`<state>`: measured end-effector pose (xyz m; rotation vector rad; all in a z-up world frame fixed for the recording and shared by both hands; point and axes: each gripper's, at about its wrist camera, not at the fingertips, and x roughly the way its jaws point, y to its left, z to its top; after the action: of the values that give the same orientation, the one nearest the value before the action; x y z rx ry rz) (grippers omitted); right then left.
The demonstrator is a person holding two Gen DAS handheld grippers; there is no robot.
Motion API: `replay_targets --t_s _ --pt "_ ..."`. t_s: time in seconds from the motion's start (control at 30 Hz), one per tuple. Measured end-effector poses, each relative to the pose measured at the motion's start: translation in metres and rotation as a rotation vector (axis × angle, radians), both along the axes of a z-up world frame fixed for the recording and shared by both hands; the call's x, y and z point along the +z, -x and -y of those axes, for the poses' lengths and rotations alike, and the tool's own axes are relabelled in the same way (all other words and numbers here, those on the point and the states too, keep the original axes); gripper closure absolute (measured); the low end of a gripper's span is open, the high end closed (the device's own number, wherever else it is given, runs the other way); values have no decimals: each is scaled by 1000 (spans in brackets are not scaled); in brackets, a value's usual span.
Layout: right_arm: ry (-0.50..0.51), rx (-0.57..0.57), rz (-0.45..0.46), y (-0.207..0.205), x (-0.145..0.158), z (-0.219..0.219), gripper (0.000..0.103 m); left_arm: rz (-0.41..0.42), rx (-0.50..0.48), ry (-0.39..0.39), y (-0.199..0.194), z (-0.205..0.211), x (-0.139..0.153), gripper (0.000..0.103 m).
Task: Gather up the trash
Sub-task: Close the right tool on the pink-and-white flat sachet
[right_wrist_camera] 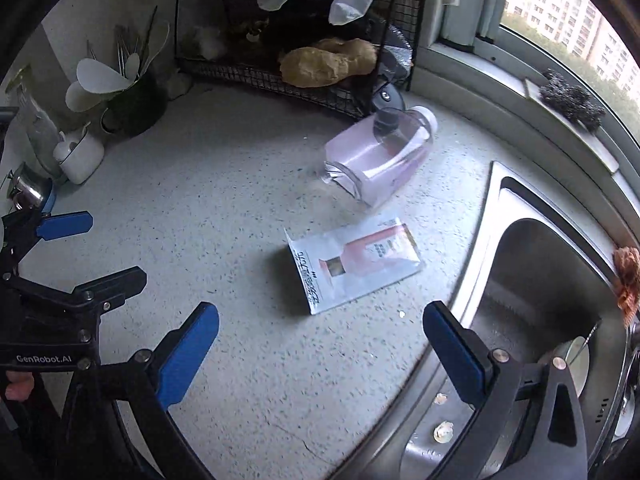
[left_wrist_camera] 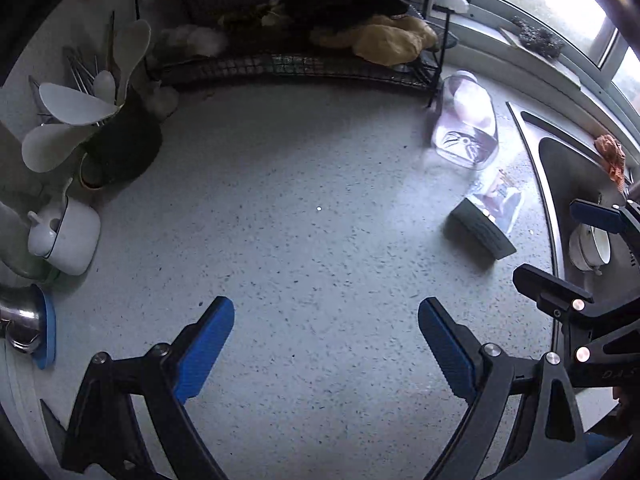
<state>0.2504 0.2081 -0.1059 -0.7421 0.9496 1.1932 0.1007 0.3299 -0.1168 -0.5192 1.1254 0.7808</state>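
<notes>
A clear pink-tinted plastic bottle [right_wrist_camera: 376,156] lies on its side on the speckled counter [right_wrist_camera: 240,208], just in front of the wire rack. Nearer to me lies a flat printed packet [right_wrist_camera: 352,264] showing a pink bottle. My right gripper [right_wrist_camera: 320,320] hovers open over the counter just short of the packet, nothing between its fingers. In the left wrist view the bottle [left_wrist_camera: 466,128] and packet [left_wrist_camera: 498,200] sit far right. My left gripper [left_wrist_camera: 326,320] is open over bare counter. Each gripper shows in the other's view: the right [left_wrist_camera: 568,248], the left [right_wrist_camera: 88,252].
A steel sink [right_wrist_camera: 540,280] fills the right, with small scraps [right_wrist_camera: 442,430] on its rim. A black wire rack [right_wrist_camera: 280,72] stands at the back. A utensil pot [right_wrist_camera: 132,104] and white container [right_wrist_camera: 80,156] stand left. A dark ribbed block [left_wrist_camera: 480,232] lies by the packet.
</notes>
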Motion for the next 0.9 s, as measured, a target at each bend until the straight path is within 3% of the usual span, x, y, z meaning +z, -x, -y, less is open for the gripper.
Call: replay_targets --t_s 0.23,0.3,0.37,0.53,0.57,0.63,0.9 --pt "50 87 -33 10 -27 -44 2 -39 41 24 10 -22 -18 10" --pt "69 102 -30 13 -34 -49 11 -46 40 28 11 -25 -23 10" --pt "103 109 -29 13 -42 -54 32 -60 36 26 10 -26 -26 10" --pt "121 122 -47 17 -51 -56 65 -58 25 31 7 -28 -29 10" --pt "115 122 -41 18 -50 -55 82 -59 23 31 6 -28 -29 10" --pt "115 106 -36 16 -51 -55 99 -63 9 29 3 -30 -30 10" --pt "36 -26 -67 -16 -18 -21 102 4 -113 12 -41 -31 -8 10"
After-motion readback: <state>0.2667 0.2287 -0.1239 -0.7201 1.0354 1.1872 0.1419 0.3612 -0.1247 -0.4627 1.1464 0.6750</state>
